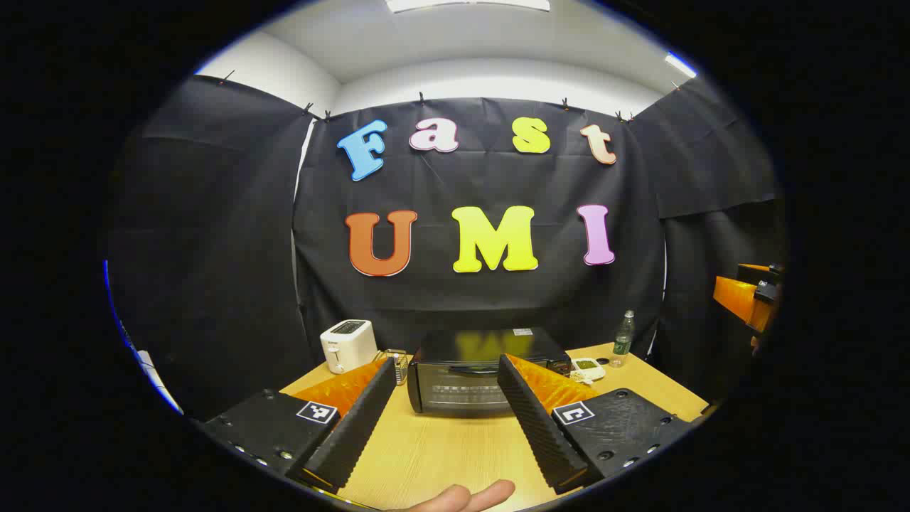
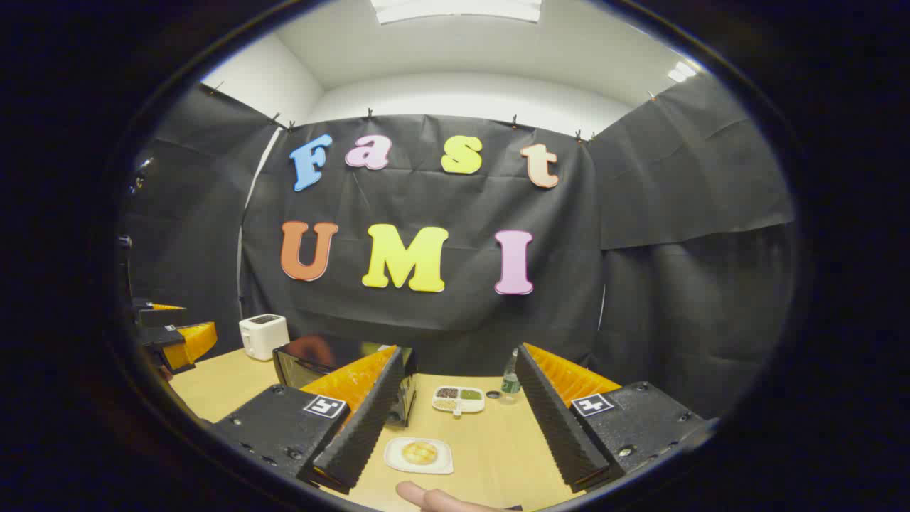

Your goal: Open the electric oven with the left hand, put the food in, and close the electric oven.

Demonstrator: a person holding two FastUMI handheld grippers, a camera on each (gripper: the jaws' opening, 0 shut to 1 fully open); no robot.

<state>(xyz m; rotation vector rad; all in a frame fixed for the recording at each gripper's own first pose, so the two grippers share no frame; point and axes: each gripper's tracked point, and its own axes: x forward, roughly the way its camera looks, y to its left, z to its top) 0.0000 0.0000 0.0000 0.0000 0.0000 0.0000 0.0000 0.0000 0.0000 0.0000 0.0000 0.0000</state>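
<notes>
A black electric oven stands with its door shut at the middle of the wooden table, straight ahead of my left gripper, which is open and holds nothing. In the right gripper view the oven is at the left, partly hidden by a finger. A round golden bun lies on a white plate on the table, between and just ahead of the fingers of my right gripper, which is open and empty. The left gripper shows at the far left of that view, the right gripper at the left gripper view's right edge.
A white toaster stands left of the oven. Right of the oven are a small white dish of seasonings and a clear bottle. A small glass object stands between toaster and oven. A fingertip shows at each view's bottom.
</notes>
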